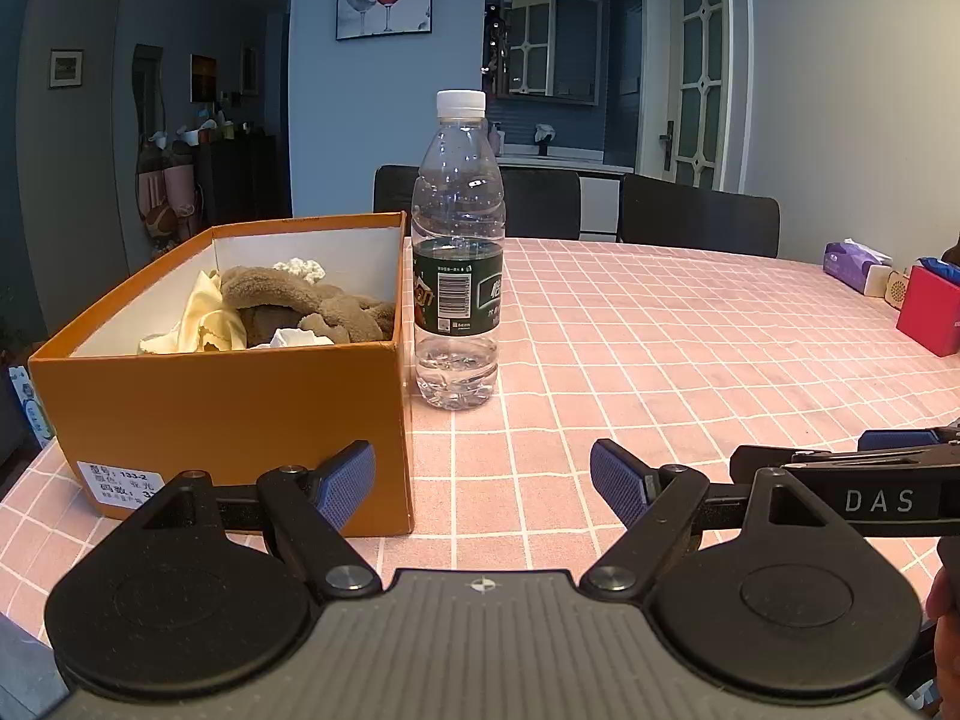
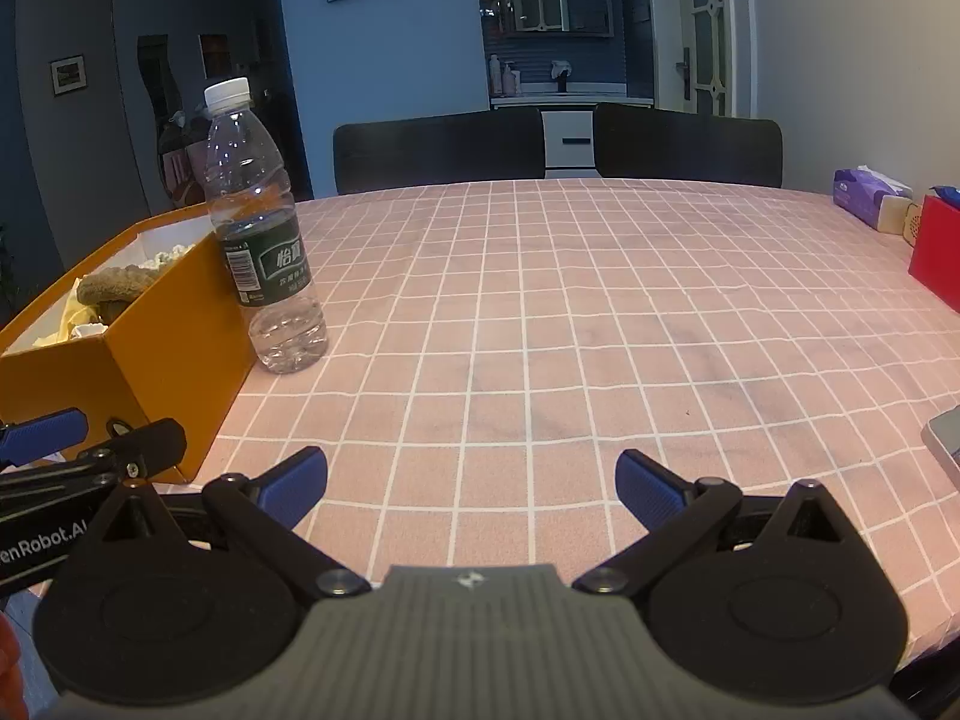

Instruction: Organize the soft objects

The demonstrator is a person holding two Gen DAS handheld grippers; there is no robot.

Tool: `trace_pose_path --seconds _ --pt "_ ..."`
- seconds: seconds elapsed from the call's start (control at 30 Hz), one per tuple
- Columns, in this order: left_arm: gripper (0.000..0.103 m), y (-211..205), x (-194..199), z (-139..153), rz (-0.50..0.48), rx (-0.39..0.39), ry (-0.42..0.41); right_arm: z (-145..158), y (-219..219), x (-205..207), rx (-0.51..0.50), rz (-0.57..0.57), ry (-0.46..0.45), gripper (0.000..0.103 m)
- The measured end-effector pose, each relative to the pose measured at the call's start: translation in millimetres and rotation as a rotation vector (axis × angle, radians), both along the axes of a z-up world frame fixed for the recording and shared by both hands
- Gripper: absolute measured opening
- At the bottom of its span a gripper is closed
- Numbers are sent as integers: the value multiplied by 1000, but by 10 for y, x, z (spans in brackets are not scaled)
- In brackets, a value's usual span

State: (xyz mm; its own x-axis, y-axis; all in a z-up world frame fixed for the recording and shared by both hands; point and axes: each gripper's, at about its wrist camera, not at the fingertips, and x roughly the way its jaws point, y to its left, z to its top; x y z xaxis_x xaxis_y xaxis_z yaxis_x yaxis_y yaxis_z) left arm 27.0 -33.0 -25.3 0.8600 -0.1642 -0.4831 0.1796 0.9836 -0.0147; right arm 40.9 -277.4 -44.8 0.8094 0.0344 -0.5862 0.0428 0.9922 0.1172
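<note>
- While both grippers hover wide open and empty, the soft things (image 1: 282,306) lie in the box (image 1: 228,402) — ahead-left.
- Left gripper (image 1: 483,483) is nearer; right gripper (image 2: 471,489) faces bare cloth.

Cardboard, cloth and clear plastic

Matt orange cardboard box (image 1: 240,414) holds fuzzy brown plush (image 1: 300,300); glossy clear plastic bottle (image 1: 457,252); checked cloth covers the desk (image 2: 540,312).

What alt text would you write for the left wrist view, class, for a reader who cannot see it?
An open orange cardboard box holding a brown plush toy and pale yellow cloth stands on a pink checked tablecloth, with a clear plastic water bottle upright beside it. The left gripper is open and empty in the foreground.
</note>
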Motion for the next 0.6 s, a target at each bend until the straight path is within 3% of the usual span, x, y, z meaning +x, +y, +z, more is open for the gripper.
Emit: trace_pose_path --seconds 0.6 --pt "95 -8 22 -47 -4 -4 16 -4 9 -16 -8 -1 -2 100"
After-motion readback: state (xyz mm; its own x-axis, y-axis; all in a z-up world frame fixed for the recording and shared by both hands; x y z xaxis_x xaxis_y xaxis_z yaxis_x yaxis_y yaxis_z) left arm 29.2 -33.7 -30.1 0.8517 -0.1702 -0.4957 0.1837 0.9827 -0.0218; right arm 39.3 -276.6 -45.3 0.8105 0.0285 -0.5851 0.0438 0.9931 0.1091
